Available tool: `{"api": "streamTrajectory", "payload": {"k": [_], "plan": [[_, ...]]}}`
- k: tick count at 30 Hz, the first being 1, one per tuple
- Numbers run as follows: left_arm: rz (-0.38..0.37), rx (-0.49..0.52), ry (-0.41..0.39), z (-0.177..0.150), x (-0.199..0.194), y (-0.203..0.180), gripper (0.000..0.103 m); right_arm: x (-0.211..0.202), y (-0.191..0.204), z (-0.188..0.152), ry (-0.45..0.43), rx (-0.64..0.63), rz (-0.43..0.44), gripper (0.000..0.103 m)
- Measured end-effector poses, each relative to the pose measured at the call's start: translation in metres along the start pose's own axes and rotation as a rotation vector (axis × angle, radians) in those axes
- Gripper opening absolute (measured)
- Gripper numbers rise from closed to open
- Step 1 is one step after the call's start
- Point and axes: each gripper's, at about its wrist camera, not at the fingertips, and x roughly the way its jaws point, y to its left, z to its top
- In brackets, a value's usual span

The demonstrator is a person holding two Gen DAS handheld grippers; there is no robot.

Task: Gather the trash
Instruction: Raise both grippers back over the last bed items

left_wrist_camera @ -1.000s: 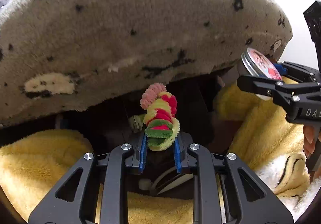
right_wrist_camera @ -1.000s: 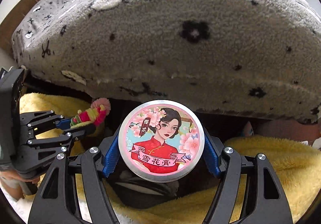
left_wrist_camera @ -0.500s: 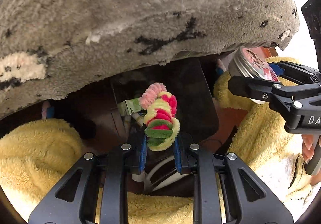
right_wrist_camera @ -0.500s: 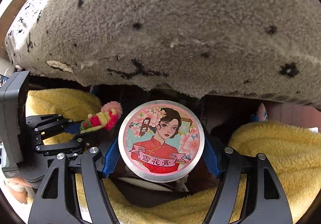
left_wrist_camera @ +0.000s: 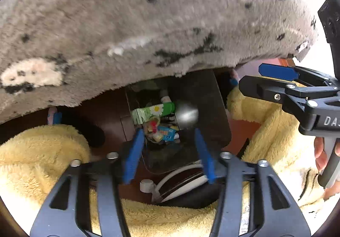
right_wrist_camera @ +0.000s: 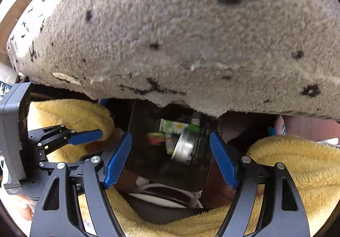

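Trash, a round tin (right_wrist_camera: 184,147) and striped coil (right_wrist_camera: 156,138), lies in the bin (right_wrist_camera: 148,164) at 12 o'clock below both hand-held grippers (left_wrist_camera: 167,153) (right_wrist_camera: 170,159), spread wide and empty.

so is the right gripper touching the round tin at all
Apart. The right wrist view shows the right gripper with fingers spread wide and the round tin lying lower down in the dark bin, clear of both.

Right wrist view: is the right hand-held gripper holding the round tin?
No, the right hand-held gripper is open with nothing between its blue pads, and the round tin lies down in the dark bin.
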Motion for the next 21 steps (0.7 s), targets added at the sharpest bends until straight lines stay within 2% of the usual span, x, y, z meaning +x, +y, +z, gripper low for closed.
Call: {"api": "streamTrajectory", "payload": {"k": [1, 2, 6, 9, 15, 21], "plan": [[0.002, -0.002, -0.017, 0.0, -0.006, 0.001, 0.064, -0.003, 0.001, 0.001, -0.008, 0.001, -0.001, 0.083], [0.008, -0.003, -0.036, 0.0, -0.012, 0.001, 0.066, -0.009, 0.001, 0.002, -0.026, 0.003, -0.003, 0.085], [0.036, 0.001, -0.108, 0.003, -0.04, 0.002, 0.083, -0.029, 0.0, 0.006, -0.082, 0.003, -0.02, 0.088], [0.052, 0.007, -0.164, 0.006, -0.063, 0.004, 0.09, -0.048, -0.001, 0.007, -0.137, -0.003, -0.049, 0.089], [0.095, 0.056, -0.283, 0.02, -0.105, -0.009, 0.094, -0.091, 0.005, 0.015, -0.259, -0.055, -0.105, 0.089], [0.151, 0.077, -0.377, 0.039, -0.141, -0.01, 0.094, -0.117, 0.003, 0.032, -0.355, -0.088, -0.115, 0.089]]}}
